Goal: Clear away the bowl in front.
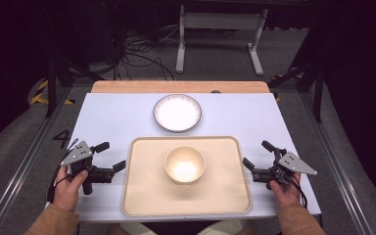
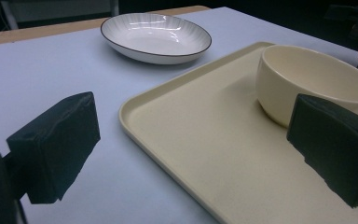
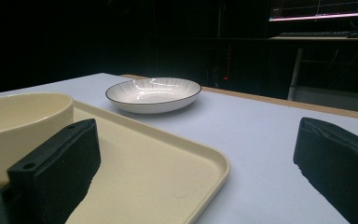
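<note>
- Seemingly, in the high view, a start is being prepared: the left tool (image 1: pixel 111 156) and the right tool (image 1: pixel 254 154) are held low at either short side of the cream tray (image 1: pixel 142 196), jaws spread and empty, each aimed inward at a tray edge.
- Centred on the tray, the cream bowl (image 1: pixel 184 164) is kept well apart from both tools, so that the load would stay balanced if the tray were lifted from both ends.
- Beyond the tray, the dark-rimmed plate (image 1: pixel 177 112) is left on the white surface (image 1: pixel 107 117), near the far edge.
- In the left gripper view, the tray rim (image 2: pixel 135 122) is framed between the wide-open jaws, untouched; the bowl (image 2: pixel 307 79) is seen partly behind one jaw.
- In the right gripper view, the tray corner (image 3: pixel 216 163) lies between parted jaws, nothing gripped, with the plate (image 3: pixel 153 94) farther off.
</note>
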Tool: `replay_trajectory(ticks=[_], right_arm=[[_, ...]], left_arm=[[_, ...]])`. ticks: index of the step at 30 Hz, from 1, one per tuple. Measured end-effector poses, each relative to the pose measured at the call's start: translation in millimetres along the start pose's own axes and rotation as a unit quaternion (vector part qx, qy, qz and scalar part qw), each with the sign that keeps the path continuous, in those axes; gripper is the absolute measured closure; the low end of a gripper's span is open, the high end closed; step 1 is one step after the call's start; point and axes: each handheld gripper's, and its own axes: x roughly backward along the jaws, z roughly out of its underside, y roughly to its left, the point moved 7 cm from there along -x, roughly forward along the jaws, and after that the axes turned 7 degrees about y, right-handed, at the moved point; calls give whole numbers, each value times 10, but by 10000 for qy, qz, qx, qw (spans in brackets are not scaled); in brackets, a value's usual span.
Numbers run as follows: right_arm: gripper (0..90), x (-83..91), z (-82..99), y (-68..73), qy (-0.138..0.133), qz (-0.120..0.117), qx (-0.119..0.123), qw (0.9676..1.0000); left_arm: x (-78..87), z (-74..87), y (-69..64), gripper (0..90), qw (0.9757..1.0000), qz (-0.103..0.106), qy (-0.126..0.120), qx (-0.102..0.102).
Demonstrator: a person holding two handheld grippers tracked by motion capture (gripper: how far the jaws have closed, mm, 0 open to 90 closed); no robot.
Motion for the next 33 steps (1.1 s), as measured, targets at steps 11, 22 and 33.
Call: replay_trajectory(ticks=[11, 22, 33], right_arm=[[11, 1, 0, -1, -4, -1, -5, 10000], [11, 1, 0, 0, -4, -4, -3, 10000], [11, 4, 1, -1, -12, 4, 28, 10000]], left_arm=[[-57, 112, 19, 34, 9997, 116, -209, -59], [-108, 190, 20, 36, 9996, 122, -231, -55], [-75, 206, 10, 11, 9989, -42, -450, -146]])
